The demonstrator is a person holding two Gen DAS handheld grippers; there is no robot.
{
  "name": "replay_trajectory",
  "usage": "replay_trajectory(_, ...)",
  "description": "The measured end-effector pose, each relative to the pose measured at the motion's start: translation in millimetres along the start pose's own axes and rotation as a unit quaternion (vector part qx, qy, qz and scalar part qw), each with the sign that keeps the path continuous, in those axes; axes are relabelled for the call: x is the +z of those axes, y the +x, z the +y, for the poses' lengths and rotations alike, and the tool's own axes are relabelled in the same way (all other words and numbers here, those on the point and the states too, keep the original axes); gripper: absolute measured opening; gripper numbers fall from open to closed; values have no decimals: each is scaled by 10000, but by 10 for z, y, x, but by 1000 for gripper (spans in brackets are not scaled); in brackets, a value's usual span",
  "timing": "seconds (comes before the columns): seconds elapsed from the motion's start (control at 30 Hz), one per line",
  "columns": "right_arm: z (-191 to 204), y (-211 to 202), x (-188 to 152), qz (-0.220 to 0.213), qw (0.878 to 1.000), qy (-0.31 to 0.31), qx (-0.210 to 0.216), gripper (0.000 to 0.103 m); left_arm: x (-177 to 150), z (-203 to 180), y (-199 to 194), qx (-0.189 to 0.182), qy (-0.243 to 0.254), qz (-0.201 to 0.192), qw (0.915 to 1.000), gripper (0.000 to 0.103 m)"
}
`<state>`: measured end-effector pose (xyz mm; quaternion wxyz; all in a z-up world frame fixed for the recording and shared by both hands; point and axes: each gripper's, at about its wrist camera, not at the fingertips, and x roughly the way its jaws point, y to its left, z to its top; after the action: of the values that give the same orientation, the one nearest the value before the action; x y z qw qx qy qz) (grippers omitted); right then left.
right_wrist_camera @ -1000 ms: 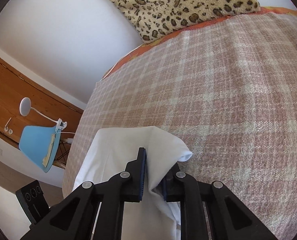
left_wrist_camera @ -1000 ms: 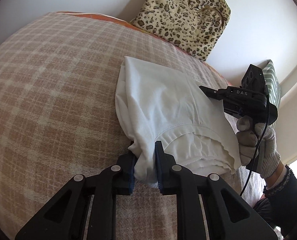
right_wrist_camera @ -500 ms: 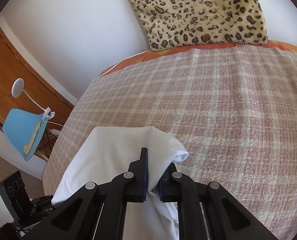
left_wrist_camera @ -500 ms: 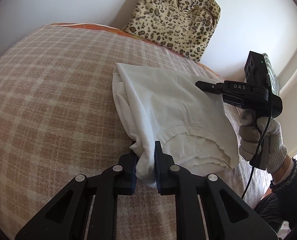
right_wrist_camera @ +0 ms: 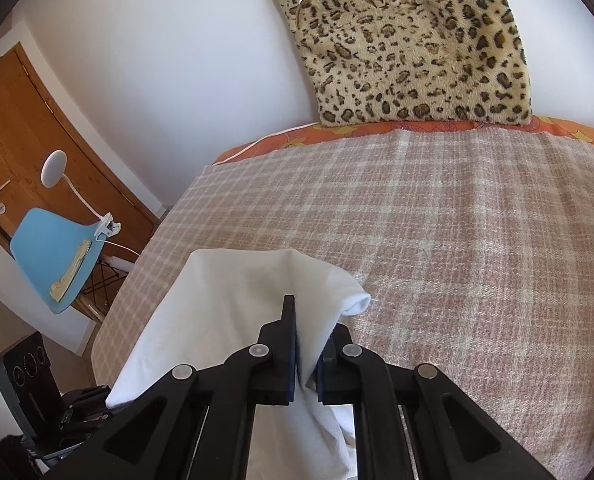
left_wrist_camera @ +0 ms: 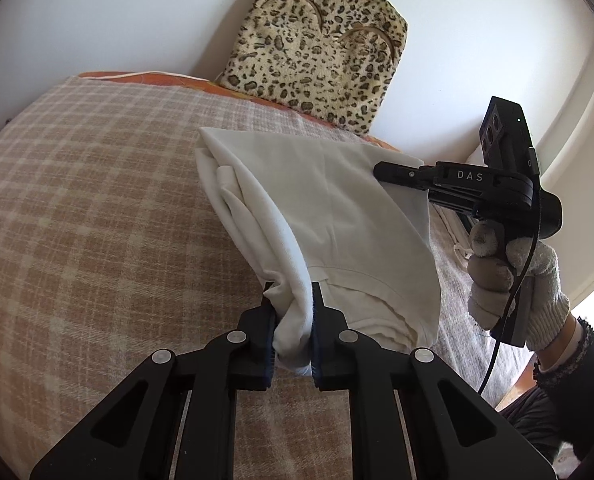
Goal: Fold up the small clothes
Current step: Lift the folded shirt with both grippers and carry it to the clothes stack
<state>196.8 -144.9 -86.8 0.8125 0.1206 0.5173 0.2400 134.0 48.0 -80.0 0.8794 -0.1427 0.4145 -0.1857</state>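
A white garment [left_wrist_camera: 329,216] is partly folded and held up over the plaid bedspread [left_wrist_camera: 97,220]. My left gripper [left_wrist_camera: 293,312] is shut on its near bunched corner. My right gripper [right_wrist_camera: 307,344] is shut on another edge of the garment [right_wrist_camera: 233,312]; it also shows in the left wrist view [left_wrist_camera: 389,170], held by a gloved hand at the garment's right side. The far folded end of the garment looks to rest on the bed. The cloth sags between the two grippers.
A leopard-print bag [left_wrist_camera: 317,48] leans on the white wall at the bed's head. An orange patterned sheet [right_wrist_camera: 417,130] shows under the bedspread. A blue chair [right_wrist_camera: 53,256] with a clip lamp and a wooden door [right_wrist_camera: 25,128] stand beyond the bed's left edge.
Both grippers have lifted and carried the garment toward the head of the bed. The cloth now hangs more raised off the bedspread. Both grips are unchanged.
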Motion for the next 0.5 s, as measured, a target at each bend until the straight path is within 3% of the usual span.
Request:
replay_trajectory(0.27,26,-397,25,-230,9994,-116,-214,4,-63,-398,37,-400,247,-9,9989,11)
replay_trajectory(0.5,-240,-918,55,-530,9981,16,-317,4,-92,-841,170,-678,561,-80,9961,11)
